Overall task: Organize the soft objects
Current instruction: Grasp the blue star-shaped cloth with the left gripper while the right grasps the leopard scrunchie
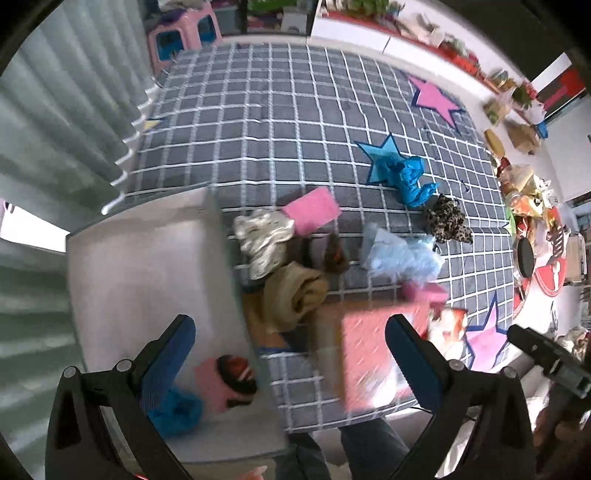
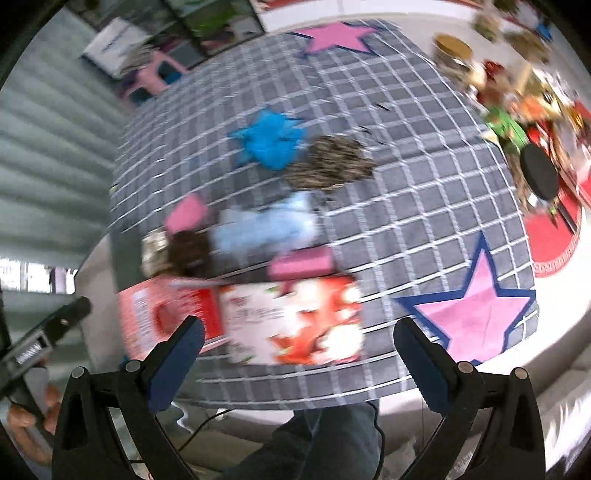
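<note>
Soft items lie on a grey checked mat: a pink sponge, a cream patterned cloth, a tan rolled cloth, a pale blue fluffy item, a bright blue cloth and a leopard-print cloth. A grey bin at left holds a blue item, a pink piece and a brown ball. My left gripper is open and empty above the bin's edge. My right gripper is open and empty above a red-and-white box. The blue cloth and leopard cloth lie beyond it.
A pink-red box lies at the mat's near edge. Pink stars and a blue star are printed on the mat. Cluttered items and a red round rug lie to the right. A pink stool stands beyond the mat.
</note>
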{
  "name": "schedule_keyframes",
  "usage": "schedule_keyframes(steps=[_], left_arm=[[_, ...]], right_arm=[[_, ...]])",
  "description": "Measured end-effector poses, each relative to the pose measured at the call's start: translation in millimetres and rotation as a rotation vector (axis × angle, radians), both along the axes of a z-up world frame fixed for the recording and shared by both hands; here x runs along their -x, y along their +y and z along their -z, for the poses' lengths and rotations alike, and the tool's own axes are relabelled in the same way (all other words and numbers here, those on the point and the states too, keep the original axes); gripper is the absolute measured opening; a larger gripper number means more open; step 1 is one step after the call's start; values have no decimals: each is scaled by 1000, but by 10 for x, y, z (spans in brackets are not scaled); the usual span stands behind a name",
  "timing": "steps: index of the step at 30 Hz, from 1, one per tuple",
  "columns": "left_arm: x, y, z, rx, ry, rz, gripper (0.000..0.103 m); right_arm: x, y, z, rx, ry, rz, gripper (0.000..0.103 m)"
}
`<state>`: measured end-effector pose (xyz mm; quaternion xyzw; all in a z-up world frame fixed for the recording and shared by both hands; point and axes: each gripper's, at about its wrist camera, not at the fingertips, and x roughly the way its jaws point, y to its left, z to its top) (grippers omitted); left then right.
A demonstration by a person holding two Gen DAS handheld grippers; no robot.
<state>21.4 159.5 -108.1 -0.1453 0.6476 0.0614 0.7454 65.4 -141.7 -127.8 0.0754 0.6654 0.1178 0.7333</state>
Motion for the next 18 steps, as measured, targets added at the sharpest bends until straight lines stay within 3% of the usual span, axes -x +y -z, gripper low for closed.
schedule_keyframes(steps=[6, 11, 18], left_arm=[[-683, -205, 270, 26, 104, -17, 103], [-1227, -541, 410, 52, 104, 12, 103], [-2040, -1046, 955, 86, 139, 31, 103]], right_arm=[[-499, -222, 371, -2, 65, 15, 103], [-938, -172, 669, 2, 76, -40, 103], [-1383, 11, 1011, 22, 48, -146, 103]])
